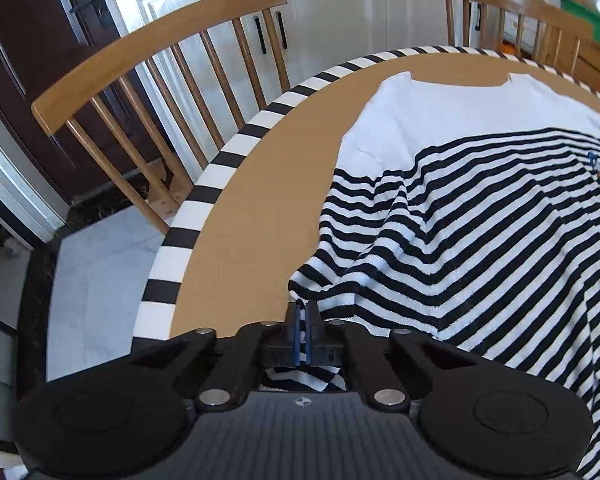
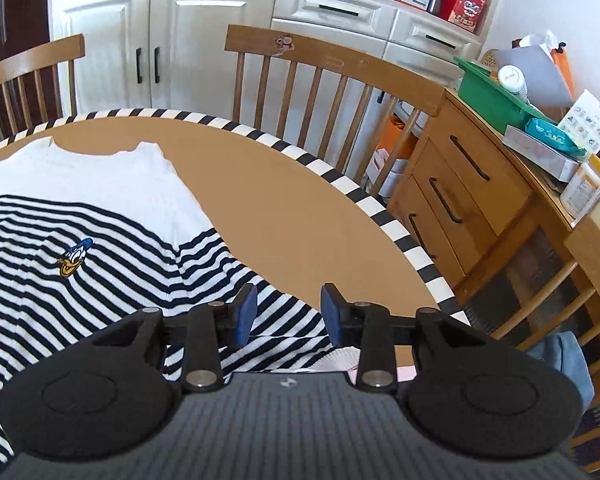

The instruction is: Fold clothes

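Left wrist view: the left tool is pinched closed on a sleeve of the striped shirt, which lies spread on the round brown surface.

Right wrist view: the right tool is wide open, empty, above the shirt's other sleeve. A green bin holds a white jar.

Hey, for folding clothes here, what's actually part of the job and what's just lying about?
Job:
striped shirt
left gripper, shut on its sleeve
right gripper, open
table

Lying about:
green tray
red box
wooden chair
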Available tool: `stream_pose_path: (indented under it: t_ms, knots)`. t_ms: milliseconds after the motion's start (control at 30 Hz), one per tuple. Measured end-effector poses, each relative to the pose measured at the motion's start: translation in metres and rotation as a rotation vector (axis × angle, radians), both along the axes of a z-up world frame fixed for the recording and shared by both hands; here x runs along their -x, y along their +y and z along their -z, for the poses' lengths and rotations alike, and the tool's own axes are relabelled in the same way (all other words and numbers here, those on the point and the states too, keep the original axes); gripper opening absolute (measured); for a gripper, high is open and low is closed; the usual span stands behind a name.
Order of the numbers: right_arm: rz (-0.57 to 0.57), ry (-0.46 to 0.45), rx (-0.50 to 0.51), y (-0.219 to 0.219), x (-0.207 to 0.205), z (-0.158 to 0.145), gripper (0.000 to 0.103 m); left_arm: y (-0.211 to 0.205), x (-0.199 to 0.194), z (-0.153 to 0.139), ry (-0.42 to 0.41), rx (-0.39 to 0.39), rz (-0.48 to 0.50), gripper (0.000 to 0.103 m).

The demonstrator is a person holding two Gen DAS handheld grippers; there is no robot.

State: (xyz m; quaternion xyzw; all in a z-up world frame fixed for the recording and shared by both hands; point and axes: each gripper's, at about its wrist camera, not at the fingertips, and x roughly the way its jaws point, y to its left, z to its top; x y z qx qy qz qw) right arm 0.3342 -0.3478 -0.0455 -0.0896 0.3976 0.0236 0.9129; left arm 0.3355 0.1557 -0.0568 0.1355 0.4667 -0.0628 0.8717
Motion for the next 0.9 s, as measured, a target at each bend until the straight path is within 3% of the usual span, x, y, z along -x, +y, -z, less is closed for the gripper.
stream_pose_path:
  t_ms: [133,233,333,433,533,600,633,767,900]
  knots:
    - [0.037,-0.002,-0.004,-0.006,-0.001,0.0,0.037,0.009,-0.008,0.004,-0.076,-0.108,-0.079,0.002]
    - [0.049,-0.013,0.001,-0.009,0.001,-0.002,0.037,0.026,-0.02,0.006,-0.117,-0.135,-0.165,0.002]
    - [0.062,-0.024,0.009,-0.012,0.002,0.0,0.05,0.043,-0.033,0.008,-0.159,-0.162,-0.252,0.003]
    - [0.088,0.012,-0.031,-0.019,0.0,0.008,0.046,0.045,-0.034,0.008,-0.135,-0.12,-0.27,0.005]
    - [0.096,0.057,-0.049,-0.02,0.007,0.021,0.044,0.042,-0.025,0.007,-0.15,-0.122,-0.258,0.022]
    - [0.069,0.089,-0.018,-0.016,0.015,0.033,0.044,0.046,-0.017,0.006,-0.155,-0.141,-0.273,0.04]
    - [0.056,0.105,-0.003,-0.014,0.018,0.039,0.042,0.047,-0.013,0.006,-0.157,-0.151,-0.282,0.042]
    - [0.084,0.06,0.144,-0.007,0.052,0.036,0.042,0.062,0.016,-0.01,-0.15,-0.1,-0.356,0.049]
    - [-0.097,0.054,-0.032,0.009,0.126,0.018,0.047,0.067,0.081,-0.039,-0.17,0.078,-0.325,0.062]
